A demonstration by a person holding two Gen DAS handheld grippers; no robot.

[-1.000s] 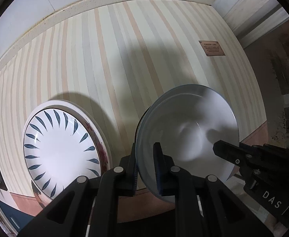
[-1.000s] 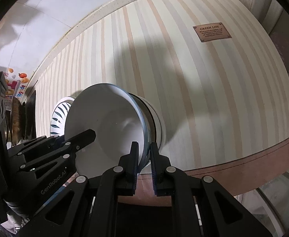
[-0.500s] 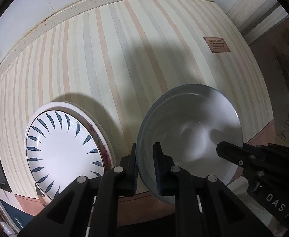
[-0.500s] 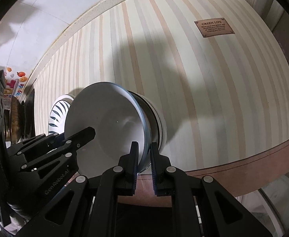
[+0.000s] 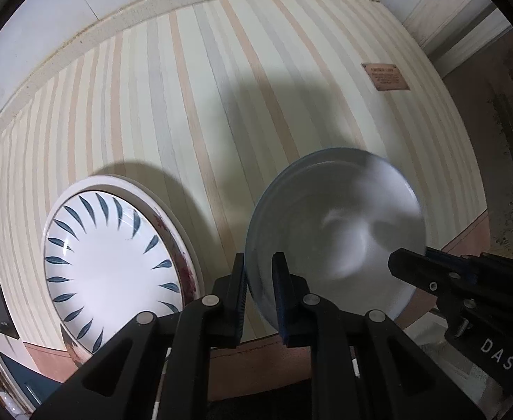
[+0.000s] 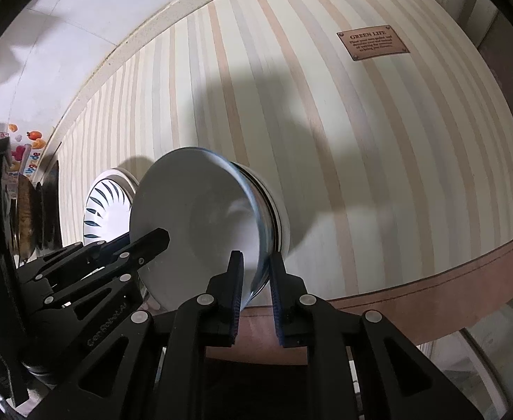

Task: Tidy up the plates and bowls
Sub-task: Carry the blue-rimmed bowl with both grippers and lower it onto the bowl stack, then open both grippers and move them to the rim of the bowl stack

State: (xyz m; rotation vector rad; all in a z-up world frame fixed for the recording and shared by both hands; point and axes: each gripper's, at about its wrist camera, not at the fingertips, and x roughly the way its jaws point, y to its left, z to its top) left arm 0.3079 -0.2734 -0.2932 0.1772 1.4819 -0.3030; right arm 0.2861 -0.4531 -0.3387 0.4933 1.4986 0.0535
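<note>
A pale blue-grey bowl (image 5: 337, 220) is held over the striped tablecloth (image 5: 203, 105) by both grippers. My left gripper (image 5: 259, 280) is shut on its left rim. My right gripper (image 6: 256, 280) is shut on its right rim; it also shows in the left wrist view (image 5: 431, 273). In the right wrist view the bowl (image 6: 193, 217) sits inside or just above a second white bowl (image 6: 279, 217); I cannot tell if they touch. A white plate with dark blue leaf marks (image 5: 112, 266) lies on a larger plate to the left, also seen in the right wrist view (image 6: 105, 210).
A brown "GREEN LIFE" label (image 6: 372, 44) is sewn on the cloth at the far right. The table's brown front edge (image 6: 431, 297) runs below the bowls. Dark objects and a colourful package (image 6: 21, 161) stand at the far left. A wall borders the table's back.
The bowl and both grippers have shifted only slightly. The bowl looks motion-blurred now, and the patterned plate appears a little larger in the left wrist view.
</note>
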